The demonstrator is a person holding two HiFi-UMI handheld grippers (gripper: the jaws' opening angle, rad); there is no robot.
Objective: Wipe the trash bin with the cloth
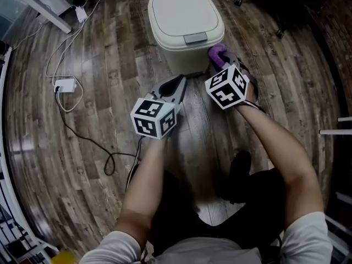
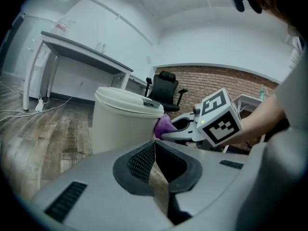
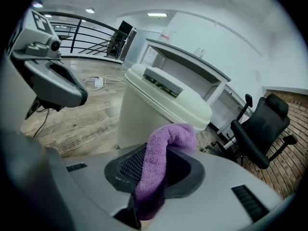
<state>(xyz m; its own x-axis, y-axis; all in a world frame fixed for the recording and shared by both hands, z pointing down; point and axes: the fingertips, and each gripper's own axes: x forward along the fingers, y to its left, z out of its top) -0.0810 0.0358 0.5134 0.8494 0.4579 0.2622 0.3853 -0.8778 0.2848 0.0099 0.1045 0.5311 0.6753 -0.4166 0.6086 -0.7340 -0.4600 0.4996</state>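
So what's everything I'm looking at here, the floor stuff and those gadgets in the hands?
Cream plastic trash bin: one, cream, lid closed, on the floor ahead.
Purple fuzzy cloth: one, purple, clamped in the right gripper, by the bin's side.
White power adapter: one, white, floor left of the bin.
Black cable: one, black, snaking across the floor.
Black office chair: one, black, beyond the bin.
White desk: one, white, by the wall.
Wooden plank floor: brown, underneath everything.
Left gripper: one, grey, shut, empty.
Right gripper: one, grey, shut on the cloth.
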